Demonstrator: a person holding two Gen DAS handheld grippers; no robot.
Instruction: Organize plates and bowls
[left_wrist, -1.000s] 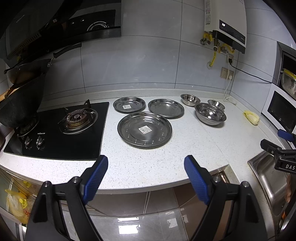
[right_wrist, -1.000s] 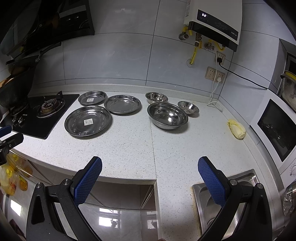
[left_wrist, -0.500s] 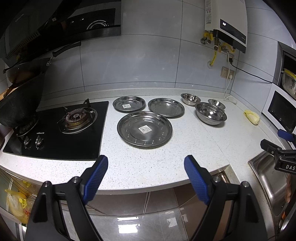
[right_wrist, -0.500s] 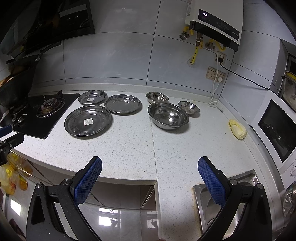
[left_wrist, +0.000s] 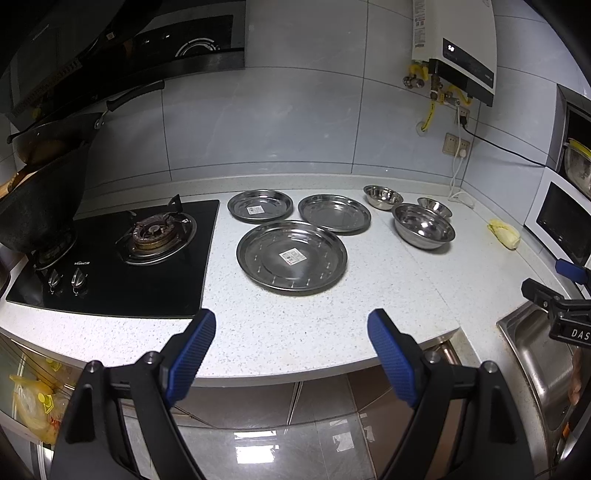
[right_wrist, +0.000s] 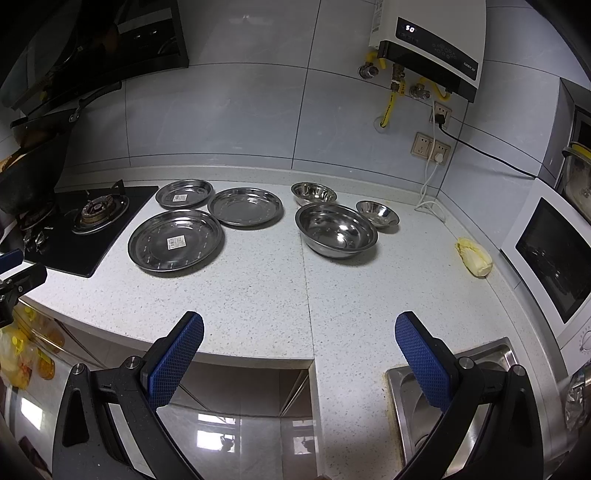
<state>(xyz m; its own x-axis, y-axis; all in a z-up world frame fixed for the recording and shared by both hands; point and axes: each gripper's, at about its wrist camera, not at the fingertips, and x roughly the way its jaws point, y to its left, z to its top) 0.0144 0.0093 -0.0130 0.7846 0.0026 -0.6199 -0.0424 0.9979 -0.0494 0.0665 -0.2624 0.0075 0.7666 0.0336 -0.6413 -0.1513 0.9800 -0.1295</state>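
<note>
both grippers, left gripper (left_wrist: 291, 332) and right gripper (right_wrist: 299, 338), hang spread wide and empty off the counter edge (right_wrist: 258, 295), likely sizing up the unstacked plates (left_wrist: 291, 256) and bowls (right_wrist: 336, 229).

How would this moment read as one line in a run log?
left gripper open | right gripper open | three plates, three bowls untouched on counter

A home kitchen: gas hob (left_wrist: 122, 254), sink (right_wrist: 436, 398), microwave (right_wrist: 550, 258), tiled wall (left_wrist: 295, 122).
</note>
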